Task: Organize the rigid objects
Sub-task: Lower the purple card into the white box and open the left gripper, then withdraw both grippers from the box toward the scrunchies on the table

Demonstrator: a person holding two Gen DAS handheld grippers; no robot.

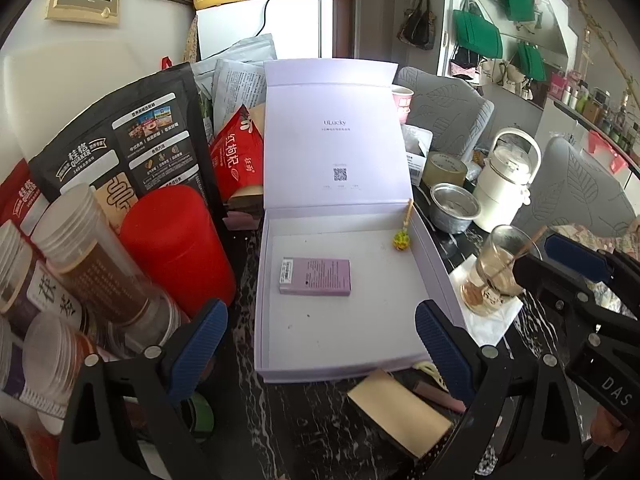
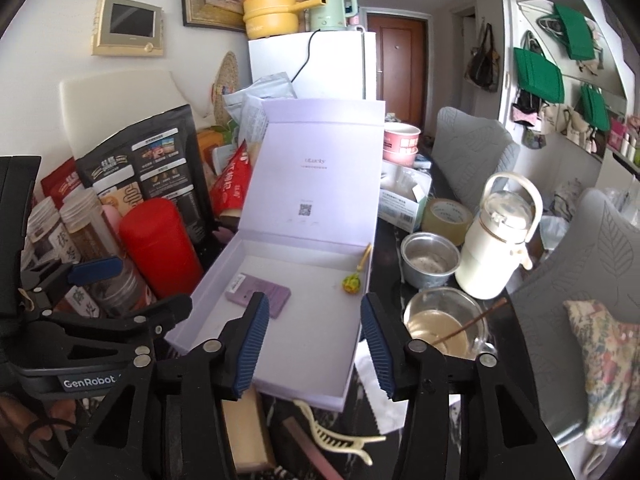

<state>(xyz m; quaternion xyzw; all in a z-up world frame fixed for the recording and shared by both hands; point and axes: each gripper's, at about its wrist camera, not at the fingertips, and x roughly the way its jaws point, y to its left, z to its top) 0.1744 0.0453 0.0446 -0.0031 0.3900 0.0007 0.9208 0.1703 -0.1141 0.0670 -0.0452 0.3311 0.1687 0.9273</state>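
An open lilac gift box [image 1: 340, 344] [image 2: 280, 360] lies on the dark table, lid upright. Inside it lie a small purple box [image 1: 315, 276] [image 2: 260, 294] and a yellow-green charm on a stick [image 1: 401, 239] [image 2: 352, 282]. In front of the box lie a tan flat box [image 1: 400, 412] [image 2: 244, 436], a pink bar [image 1: 440, 396] [image 2: 316, 456] and a cream hair claw [image 2: 340, 436]. My left gripper [image 1: 320, 352] is open and empty over the box's front edge. My right gripper [image 2: 312, 344] is open and empty above the box's near side; it also shows in the left wrist view [image 1: 576, 264].
A red canister [image 1: 176, 248] [image 2: 160, 244], jars [image 1: 80, 248] and snack bags [image 1: 120, 136] crowd the left. A glass cup with a stick [image 1: 496, 272] [image 2: 444, 328], a steel bowl [image 2: 430, 258], a tape roll [image 2: 446, 216] and a white flask [image 2: 496, 248] stand right.
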